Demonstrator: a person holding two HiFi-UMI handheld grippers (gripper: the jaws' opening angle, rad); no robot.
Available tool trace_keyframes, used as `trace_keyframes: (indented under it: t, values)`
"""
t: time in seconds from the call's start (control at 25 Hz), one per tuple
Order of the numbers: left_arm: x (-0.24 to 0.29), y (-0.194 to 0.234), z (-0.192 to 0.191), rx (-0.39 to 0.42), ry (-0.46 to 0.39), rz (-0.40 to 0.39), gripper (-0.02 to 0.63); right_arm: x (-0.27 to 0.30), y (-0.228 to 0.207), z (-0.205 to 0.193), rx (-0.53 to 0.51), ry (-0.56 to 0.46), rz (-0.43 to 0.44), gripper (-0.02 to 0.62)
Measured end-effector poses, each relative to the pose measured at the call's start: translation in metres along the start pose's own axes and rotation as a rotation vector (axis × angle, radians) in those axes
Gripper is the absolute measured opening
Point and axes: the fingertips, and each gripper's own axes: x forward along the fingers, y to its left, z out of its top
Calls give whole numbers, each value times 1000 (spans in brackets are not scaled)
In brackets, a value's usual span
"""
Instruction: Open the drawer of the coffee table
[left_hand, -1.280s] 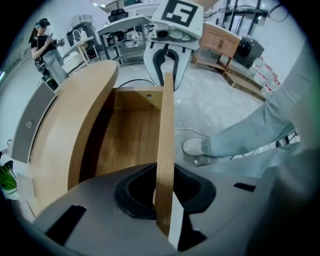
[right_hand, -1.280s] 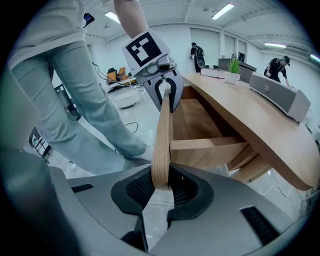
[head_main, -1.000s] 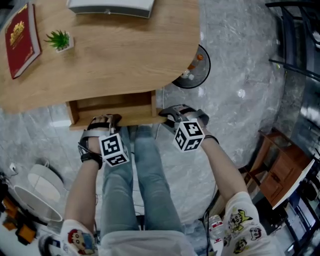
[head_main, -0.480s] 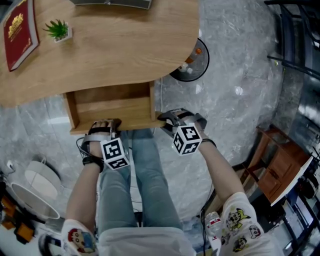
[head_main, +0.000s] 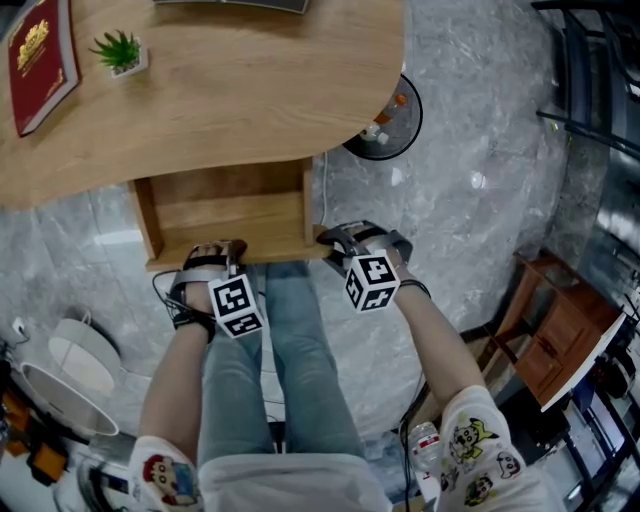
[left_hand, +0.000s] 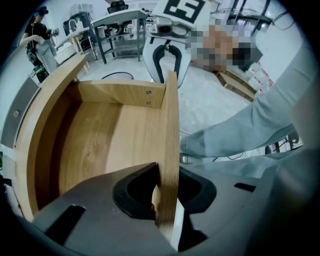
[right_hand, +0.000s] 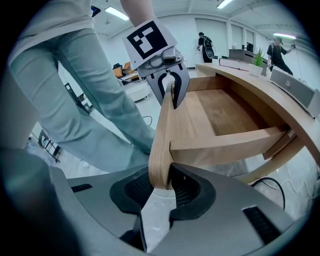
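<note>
Drawer (head_main: 225, 215) further out from under counter (head_main: 250, 100) than a second ago, both hands drawn back with it. Drawer inside shows bare wood; rear part hidden under counter. Left hand-held gripper (left_hand: 167, 192) pinching front panel (left_hand: 170, 140) at one end. Right hand-held gripper (right_hand: 162, 187) at other end, jaws just been easing apart, panel between pads, pads touching wood. Round black bin (head_main: 390, 130) on floor half hidden by counter, small orange and white contents not identifiable. Red book (head_main: 40, 60), potted plant (head_main: 120, 52) on counter; grey object (head_main: 230, 4) cut off at top edge
</note>
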Motion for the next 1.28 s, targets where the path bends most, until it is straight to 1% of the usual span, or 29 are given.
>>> trace_keyframes:
  t: [0.24, 0.44, 0.52, 0.72, 1.0, 1.12, 1.2, 1.28]
  values:
    - [13, -2, -3, 1, 27, -18, 83, 13, 1, -7, 3, 38, 29, 97]
    - [22, -3, -5, 15, 55, -24, 92, 21, 2, -11, 46, 56, 38, 110]
    - [26, -4, -6, 7, 69, -32, 92, 25, 2, -13, 67, 68, 41, 117]
    - [35, -4, -9, -12, 107, -47, 112, 36, 1, -19, 81, 108, 46, 126]
    - [39, -4, -10, -25, 106, -41, 118, 40, 2, -21, 140, 98, 54, 140]
    - [39, -3, -14, -87, 135, -36, 123, 41, 1, -23, 204, 118, 55, 140]
    - [36, -2, -20, -141, 165, -28, 132, 40, 0, -25, 282, 130, 49, 144]
    - [30, -1, -24, -171, 181, -19, 140, 35, 0, -26, 366, 141, 46, 152]
